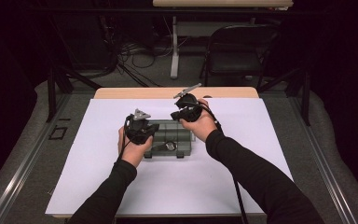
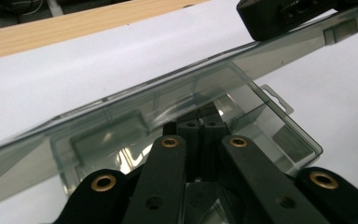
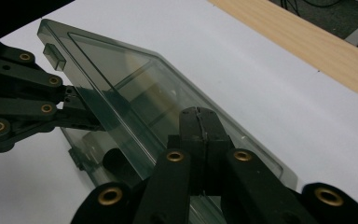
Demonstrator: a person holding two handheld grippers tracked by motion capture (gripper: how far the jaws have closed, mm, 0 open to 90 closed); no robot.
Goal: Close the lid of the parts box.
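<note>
White sheet [image 1: 242, 140] covering worktop [image 1: 121, 92]; smoky plastic box [image 1: 173, 135] mid-sheet, lid raised between left gripper [image 2: 200, 125] and right gripper [image 3: 200, 122], fingers together.

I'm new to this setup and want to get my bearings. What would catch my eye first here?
A smoky clear plastic box sits mid-table on a white sheet, its lid lifted part way. The left hand-held gripper and the right hand-held gripper meet over it, both with jaws shut, the right one resting against the lid. Behind the table stands a dark chair.
</note>
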